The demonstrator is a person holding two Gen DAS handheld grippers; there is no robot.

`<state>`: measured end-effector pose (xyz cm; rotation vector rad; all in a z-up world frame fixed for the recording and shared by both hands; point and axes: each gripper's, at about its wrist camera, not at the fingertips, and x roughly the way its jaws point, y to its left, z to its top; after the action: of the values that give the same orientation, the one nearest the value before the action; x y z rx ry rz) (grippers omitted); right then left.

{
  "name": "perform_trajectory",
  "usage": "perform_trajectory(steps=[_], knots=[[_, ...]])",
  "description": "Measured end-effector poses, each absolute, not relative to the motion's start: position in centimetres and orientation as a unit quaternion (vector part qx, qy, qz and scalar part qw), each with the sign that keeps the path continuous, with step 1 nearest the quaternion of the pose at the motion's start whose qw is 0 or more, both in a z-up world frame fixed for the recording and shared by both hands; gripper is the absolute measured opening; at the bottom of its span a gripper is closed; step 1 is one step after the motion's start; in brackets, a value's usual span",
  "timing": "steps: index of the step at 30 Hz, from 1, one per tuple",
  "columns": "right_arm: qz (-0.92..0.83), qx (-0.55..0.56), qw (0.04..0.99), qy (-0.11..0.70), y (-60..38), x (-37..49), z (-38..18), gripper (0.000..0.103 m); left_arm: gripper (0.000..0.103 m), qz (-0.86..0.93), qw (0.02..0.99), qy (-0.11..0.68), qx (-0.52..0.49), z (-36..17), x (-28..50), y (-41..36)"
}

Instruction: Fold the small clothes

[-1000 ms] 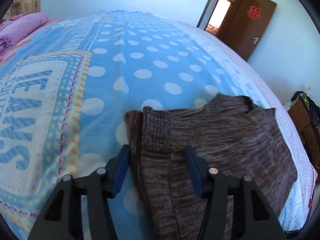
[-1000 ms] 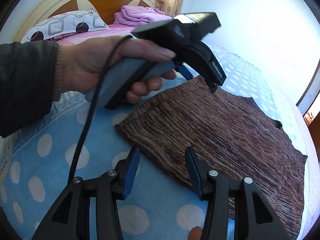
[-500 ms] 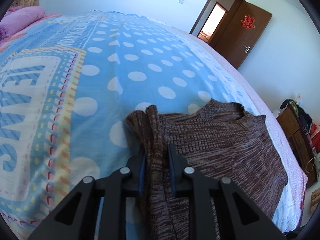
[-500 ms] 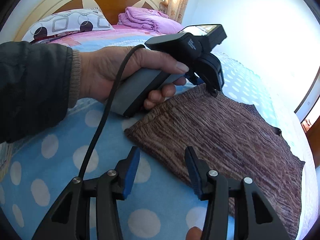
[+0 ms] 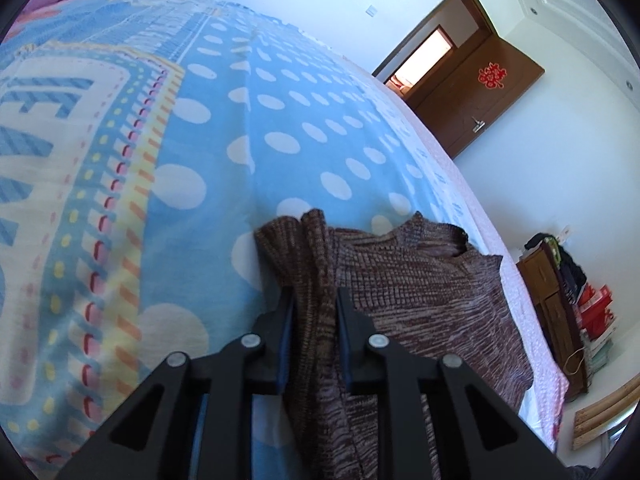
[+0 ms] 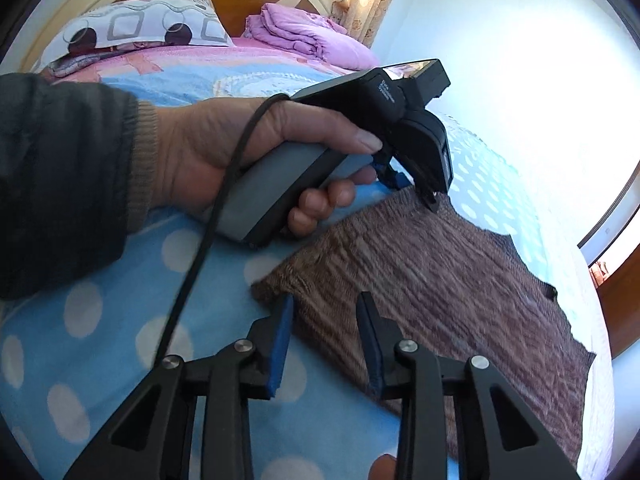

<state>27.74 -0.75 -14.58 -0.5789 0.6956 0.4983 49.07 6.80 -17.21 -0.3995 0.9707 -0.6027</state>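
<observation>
Near edge of blue polka-dot bedspread: right gripper, jaws parted, straddling corner of brown marled knit garment, not clamped. Further along same edge: left gripper, pinched onto bunched fold. Far: purple folded quilt, patterned pillow.

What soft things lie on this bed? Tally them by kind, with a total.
Brown knitted garment: 1, its edge pinched in the left gripper; the open right gripper straddles its near corner.
White pillow with circle and square print: 1.
Folded purple quilt: 1.
Blue bedspread with white dots: 1.
Total: 4.
</observation>
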Motion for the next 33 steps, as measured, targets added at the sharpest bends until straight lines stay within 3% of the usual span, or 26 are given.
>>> perform_trajectory(steps=[1,2,3,8,23,33], knots=[[0.24,-0.275,0.868,0.335,-0.5,28.1,-14.6,0.022,0.02,-0.283,0.821,0.458,-0.191,-17.3,49.2,6.9],[0.247,-0.273,0.865,0.34,-0.3,28.3,-14.7,0.006,0.019,-0.284,0.82,0.458,-0.192,-17.3,49.2,6.9],[0.253,-0.272,0.863,0.343,-0.2,28.4,-14.6,0.002,0.018,-0.283,0.821,0.458,-0.191,-17.3,49.2,6.8],[0.273,-0.258,0.868,0.325,-0.8,27.1,-13.6,0.002,0.011,-0.274,0.823,0.458,-0.194,-16.7,48.9,6.9],[0.271,-0.125,0.907,0.297,-9.7,26.4,-7.7,0.002,0.01,-0.262,0.829,0.436,-0.232,-13.1,47.6,5.6],[0.258,-0.029,0.919,0.297,-16.9,26.5,-5.6,0.002,0.01,-0.295,0.826,0.409,-0.252,-8.9,47.2,0.5]])
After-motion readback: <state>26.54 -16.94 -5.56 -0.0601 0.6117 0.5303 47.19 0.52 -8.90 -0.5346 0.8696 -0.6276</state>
